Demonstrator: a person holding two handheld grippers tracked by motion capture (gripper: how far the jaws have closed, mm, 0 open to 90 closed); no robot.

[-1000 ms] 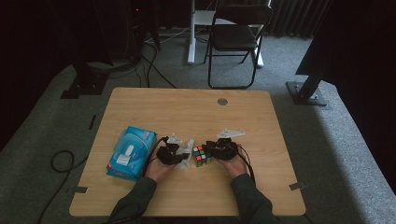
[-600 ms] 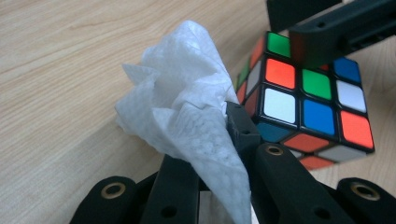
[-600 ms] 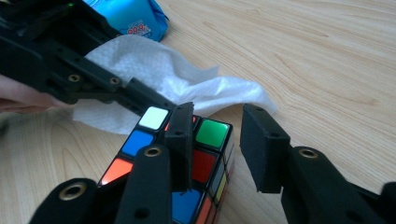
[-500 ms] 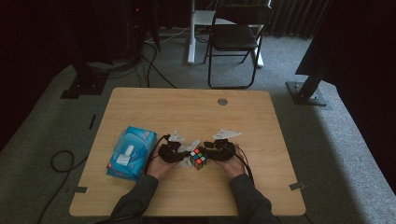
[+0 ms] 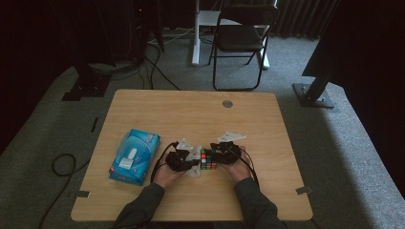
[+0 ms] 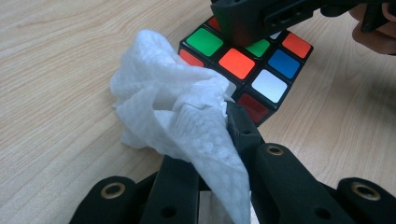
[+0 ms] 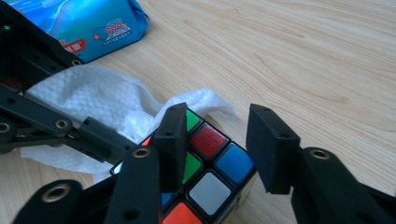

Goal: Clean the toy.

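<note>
From above, both grippers have slid a bit nearer the person since a second ago, cube (image 5: 207,159) between them at the front of the table (image 5: 143,105); left gripper (image 6: 224,116) view: jaws clamped on the wipe (image 6: 177,116), pressed to the cube's side, so wiping's underway; right gripper (image 7: 217,144) view: jaws part-open, one resting on the cube, steadying it.

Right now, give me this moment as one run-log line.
left gripper: shut on white wipe | wipe: against puzzle cube | right gripper: open, one jaw on cube top | wipes pack: left, untouched

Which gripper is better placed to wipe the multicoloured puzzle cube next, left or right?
Left. The left gripper is shut on the crumpled white wet wipe, which already touches the multicoloured puzzle cube. The right gripper stands open over the cube's top, better suited to steadying it.
</note>
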